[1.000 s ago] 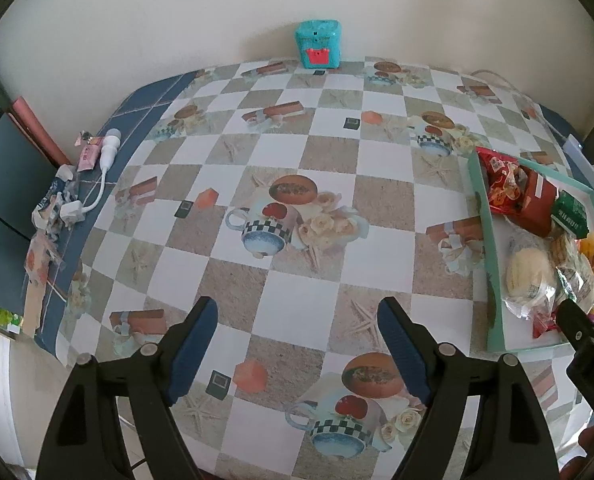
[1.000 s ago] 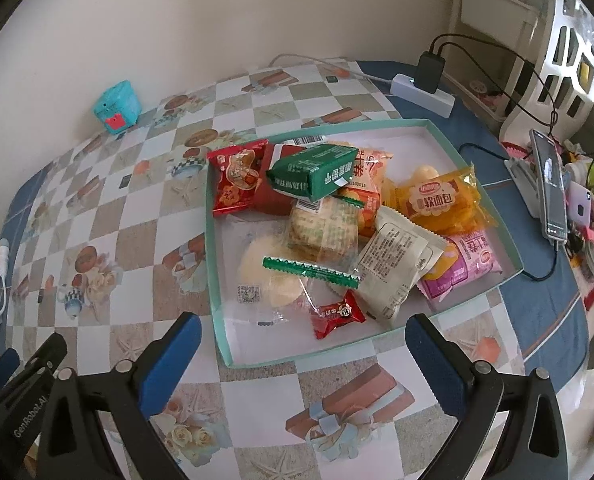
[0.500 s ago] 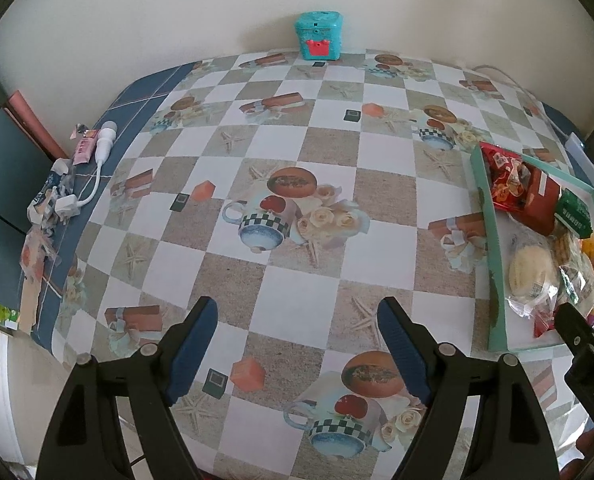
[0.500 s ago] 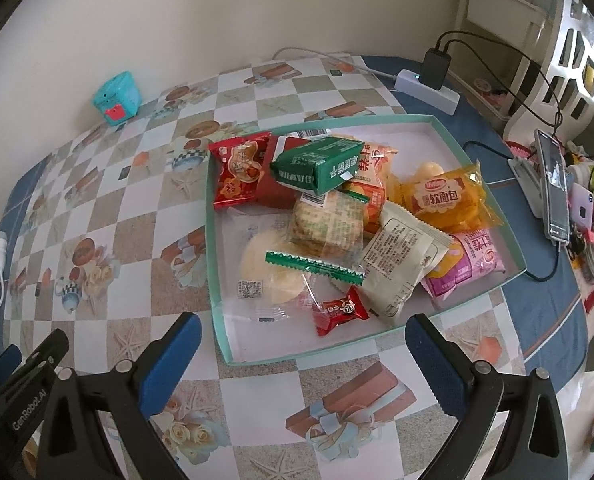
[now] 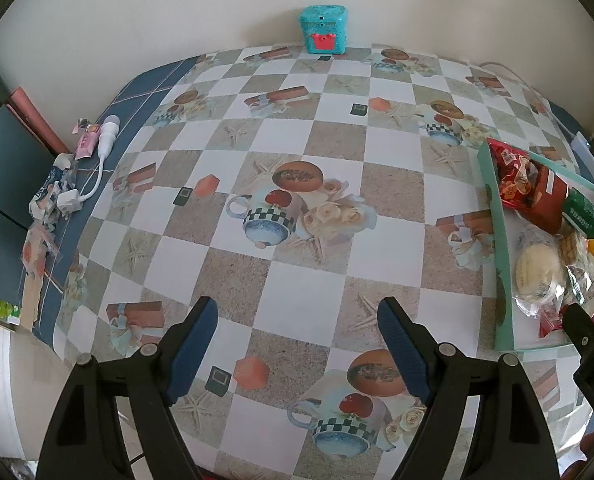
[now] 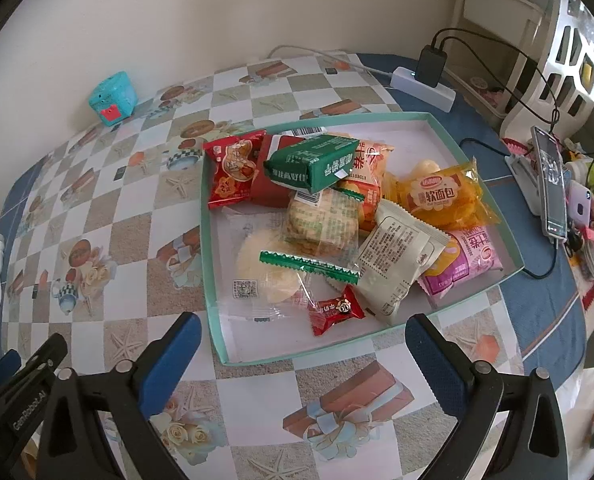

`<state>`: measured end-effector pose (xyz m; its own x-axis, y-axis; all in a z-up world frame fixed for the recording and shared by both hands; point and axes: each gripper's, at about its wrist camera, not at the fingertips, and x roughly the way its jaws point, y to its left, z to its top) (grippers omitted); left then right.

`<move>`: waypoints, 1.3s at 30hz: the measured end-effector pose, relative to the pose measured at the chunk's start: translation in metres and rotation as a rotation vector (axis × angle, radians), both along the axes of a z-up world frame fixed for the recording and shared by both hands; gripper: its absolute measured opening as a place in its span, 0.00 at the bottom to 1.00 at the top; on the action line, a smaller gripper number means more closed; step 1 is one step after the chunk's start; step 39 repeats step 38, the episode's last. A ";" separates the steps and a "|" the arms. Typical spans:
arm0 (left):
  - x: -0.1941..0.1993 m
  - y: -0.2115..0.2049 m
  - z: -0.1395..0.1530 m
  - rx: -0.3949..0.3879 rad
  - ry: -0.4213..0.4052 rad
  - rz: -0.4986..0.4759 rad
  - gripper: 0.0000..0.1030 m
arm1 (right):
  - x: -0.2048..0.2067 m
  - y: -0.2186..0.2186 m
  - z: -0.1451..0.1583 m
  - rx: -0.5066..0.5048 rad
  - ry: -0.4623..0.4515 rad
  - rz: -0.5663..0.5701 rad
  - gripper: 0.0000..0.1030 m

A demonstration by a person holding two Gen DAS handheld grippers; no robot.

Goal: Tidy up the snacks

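A shallow teal tray (image 6: 213, 312) on the checked tablecloth holds several snack packs: a green pack (image 6: 313, 164), a red pack (image 6: 231, 174), an orange bread pack (image 6: 441, 198), a white pouch (image 6: 399, 258), a pink pack (image 6: 463, 266), a clear rice-cracker bag (image 6: 265, 268) and a small red candy (image 6: 335, 310). My right gripper (image 6: 301, 330) hangs open over the tray's near edge, nothing between its fingers. My left gripper (image 5: 297, 320) is open over bare tablecloth, left of the tray (image 5: 501, 264).
A teal box (image 5: 324, 29) stands by the back wall. A power strip with a charger (image 6: 425, 80), cables and a phone (image 6: 551, 184) lie right of the tray. A white cable and scraps (image 5: 77, 184) sit at the table's left edge.
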<state>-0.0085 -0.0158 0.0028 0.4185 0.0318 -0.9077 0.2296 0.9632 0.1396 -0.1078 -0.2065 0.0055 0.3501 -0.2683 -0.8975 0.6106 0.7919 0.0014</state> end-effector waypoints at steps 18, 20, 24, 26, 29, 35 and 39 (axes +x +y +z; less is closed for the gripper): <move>0.001 0.001 0.000 -0.001 0.003 0.003 0.80 | 0.000 0.001 0.000 -0.001 0.001 -0.001 1.00; 0.001 0.001 0.000 -0.001 0.003 0.002 0.80 | 0.000 0.001 0.000 0.000 0.001 -0.001 1.00; 0.001 0.001 -0.001 -0.002 0.004 0.002 0.80 | 0.000 0.001 0.000 0.000 0.001 -0.001 1.00; 0.001 0.001 -0.001 -0.001 0.003 0.002 0.80 | 0.000 0.001 0.000 -0.001 0.001 -0.001 1.00; 0.001 0.002 0.000 -0.002 0.001 0.001 0.80 | 0.000 0.001 -0.001 0.000 0.002 0.000 1.00; -0.003 -0.001 0.004 0.011 -0.033 0.003 0.80 | 0.000 0.001 -0.001 0.000 0.002 0.000 1.00; -0.002 -0.001 0.003 0.006 -0.025 0.005 0.80 | 0.000 0.001 -0.001 -0.001 0.002 -0.001 1.00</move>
